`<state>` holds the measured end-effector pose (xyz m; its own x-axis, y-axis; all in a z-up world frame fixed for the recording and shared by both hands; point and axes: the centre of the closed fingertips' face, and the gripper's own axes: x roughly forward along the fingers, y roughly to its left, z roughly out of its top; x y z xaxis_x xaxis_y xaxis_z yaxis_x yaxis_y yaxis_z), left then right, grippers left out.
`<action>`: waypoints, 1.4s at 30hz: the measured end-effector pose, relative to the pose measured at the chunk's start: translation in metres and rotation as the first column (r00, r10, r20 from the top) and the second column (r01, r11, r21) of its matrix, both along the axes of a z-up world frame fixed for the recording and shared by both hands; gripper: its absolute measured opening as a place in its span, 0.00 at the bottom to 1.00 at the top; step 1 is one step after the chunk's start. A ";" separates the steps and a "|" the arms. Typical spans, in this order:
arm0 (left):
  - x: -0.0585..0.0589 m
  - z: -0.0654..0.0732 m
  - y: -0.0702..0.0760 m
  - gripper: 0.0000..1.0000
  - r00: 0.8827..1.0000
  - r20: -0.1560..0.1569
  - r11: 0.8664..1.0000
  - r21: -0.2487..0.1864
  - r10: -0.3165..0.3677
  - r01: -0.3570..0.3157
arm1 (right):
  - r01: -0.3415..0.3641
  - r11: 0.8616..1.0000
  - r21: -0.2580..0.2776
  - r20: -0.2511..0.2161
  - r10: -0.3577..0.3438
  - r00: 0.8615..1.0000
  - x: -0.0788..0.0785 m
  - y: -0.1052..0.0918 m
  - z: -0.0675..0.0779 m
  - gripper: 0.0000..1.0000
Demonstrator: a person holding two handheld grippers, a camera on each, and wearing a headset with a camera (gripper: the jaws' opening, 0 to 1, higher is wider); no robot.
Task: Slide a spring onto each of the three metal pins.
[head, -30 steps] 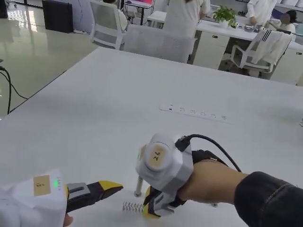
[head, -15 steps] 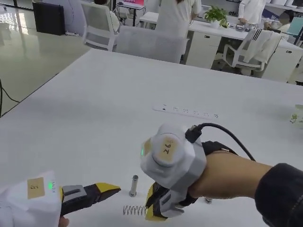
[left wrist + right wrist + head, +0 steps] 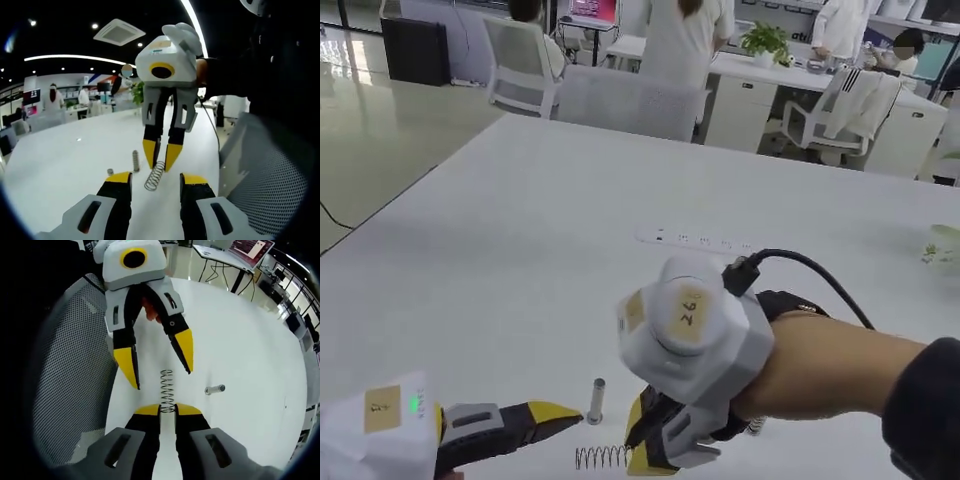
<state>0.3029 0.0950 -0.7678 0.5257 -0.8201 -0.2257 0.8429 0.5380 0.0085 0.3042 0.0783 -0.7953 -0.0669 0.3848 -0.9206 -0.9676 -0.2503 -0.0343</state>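
Nearer the pin [image 3: 595, 398] than a second ago, my left gripper [image 3: 565, 415] waits, jaws apart. My right gripper [image 3: 167, 410] pinches one end of the spring [image 3: 166, 387] beside the pin: light, bendy, best held near that end.

Table [image 3: 520, 230]: white, smooth, matt, faint sheen.
Spring [image 3: 167, 390]: bare steel wire, bright, glinting.
Pin [image 3: 595, 400]: plain metal, dull silver, smooth.
Right claw [image 3: 167, 409], left claw [image 3: 156, 178]: yellow tips, smooth, semi-gloss; black and grey hard plastic behind, matt.
Housing [image 3: 720, 350] on right claw: white moulded plastic, satin; tan paper label [image 3: 685, 310] stuck on top.
Cable [image 3: 810, 270]: black, smooth, rubbery.
Sleeve [image 3: 930, 410]: dark woven cloth.
Chair back [image 3: 75, 365]: open grey mesh.
Floor [image 3: 380, 130]: polished, reflective.
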 end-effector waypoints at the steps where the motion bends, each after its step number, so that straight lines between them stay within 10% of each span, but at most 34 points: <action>1: -0.001 0.001 -0.001 0.28 1.000 0.000 1.000 0.000 -0.005 0.005 | -0.009 1.000 0.005 0.000 0.009 1.000 -0.001 0.000 0.002 0.08; 17: -0.008 0.002 -0.006 0.06 0.999 0.000 0.999 -0.001 -0.048 0.048 | -0.102 0.995 0.012 0.023 0.102 0.995 -0.011 0.000 0.011 0.08; 42: -0.007 -0.002 -0.005 0.03 0.999 -0.004 0.998 0.021 -0.053 0.053 | -0.133 0.990 0.047 0.058 0.130 0.990 -0.015 0.011 0.035 0.07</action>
<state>0.2954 0.0901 -0.7699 0.4810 -0.8417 -0.2452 0.8702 0.4924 0.0168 0.2894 0.0888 -0.7606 -0.0699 0.4221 -0.9039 -0.9227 -0.3718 -0.1022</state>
